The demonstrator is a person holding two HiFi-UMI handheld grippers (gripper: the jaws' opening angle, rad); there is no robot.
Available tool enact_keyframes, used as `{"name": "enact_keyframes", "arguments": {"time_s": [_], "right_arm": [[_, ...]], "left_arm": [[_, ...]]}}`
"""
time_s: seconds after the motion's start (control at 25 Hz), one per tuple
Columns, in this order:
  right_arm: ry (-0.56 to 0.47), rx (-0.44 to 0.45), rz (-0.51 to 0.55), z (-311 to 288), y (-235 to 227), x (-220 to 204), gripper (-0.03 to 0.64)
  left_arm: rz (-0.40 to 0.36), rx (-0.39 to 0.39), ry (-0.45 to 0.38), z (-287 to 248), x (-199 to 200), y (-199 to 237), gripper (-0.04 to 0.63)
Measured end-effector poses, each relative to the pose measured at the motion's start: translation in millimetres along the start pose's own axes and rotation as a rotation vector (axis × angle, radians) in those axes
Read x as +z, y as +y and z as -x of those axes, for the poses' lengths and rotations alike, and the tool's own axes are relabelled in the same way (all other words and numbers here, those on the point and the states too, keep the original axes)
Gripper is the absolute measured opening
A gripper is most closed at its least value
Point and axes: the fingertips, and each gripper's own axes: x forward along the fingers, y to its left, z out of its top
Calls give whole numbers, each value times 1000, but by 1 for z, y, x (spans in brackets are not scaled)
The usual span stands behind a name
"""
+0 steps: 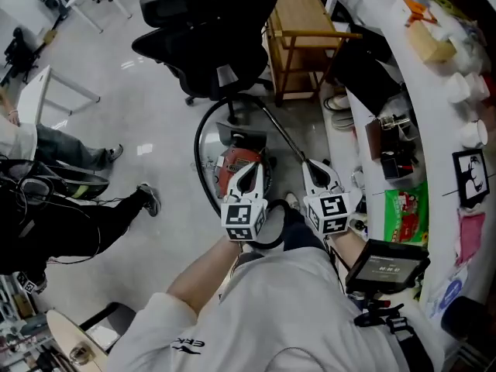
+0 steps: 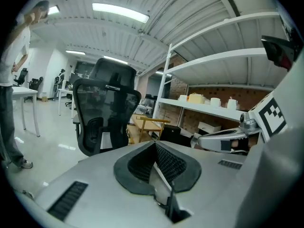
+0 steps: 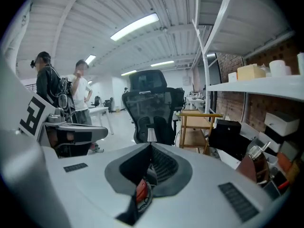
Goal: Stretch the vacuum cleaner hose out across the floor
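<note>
**Head view, steeply down.** The left gripper (image 1: 249,170) and right gripper (image 1: 313,167) sit side by side at frame centre, both tipped slightly down toward the floor (image 1: 147,118). Each gripper's jaws are pressed together and nothing is pinched between them. Their own views confirm this: the left gripper (image 2: 154,145) and right gripper (image 3: 150,147) each show their pads meeting along a single seam. In the right gripper view a red patch shows through the gap beneath the jaws, probably the vacuum below it.

**Position of the task object.** The vacuum (image 1: 237,163), with its red body, rests on the floor just above the left gripper's tip, at the foot of the chair (image 1: 205,29). The hose (image 1: 198,136) is not yet stretched. It forms a tall loop that leaves the body at lower left, arches over it below the chair base, and continues as a slim wand (image 1: 285,136) slanting down toward the right gripper's tip. Whether that tip touches the wand cannot be told.

**Interpretation.** The closed, empty jaws suggest an approach, not a grasp, and they would have to part before taking the hose. The shelf (image 1: 422,122) at right and the cart (image 1: 298,22) at top hem in that side, while open floor lies at upper left. That is the likely direction for laying the hose out.
</note>
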Motion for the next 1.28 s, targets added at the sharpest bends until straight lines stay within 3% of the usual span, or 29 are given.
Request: {"name": "enact_keyframes", "arguments": {"time_s": [0.32,0.76,1.28], "right_arm": [[95,18,-4,-66,-64,-52,2],[250,39,-5,-165,-136,-160,2],[342,123,38,-264,-178,-276,2]], "left_arm": [[-14,21,94,-96,-44,8,2],[4,47,240,-214,-142,37,2],[35,72,347,-322,-263,68,2]]}}
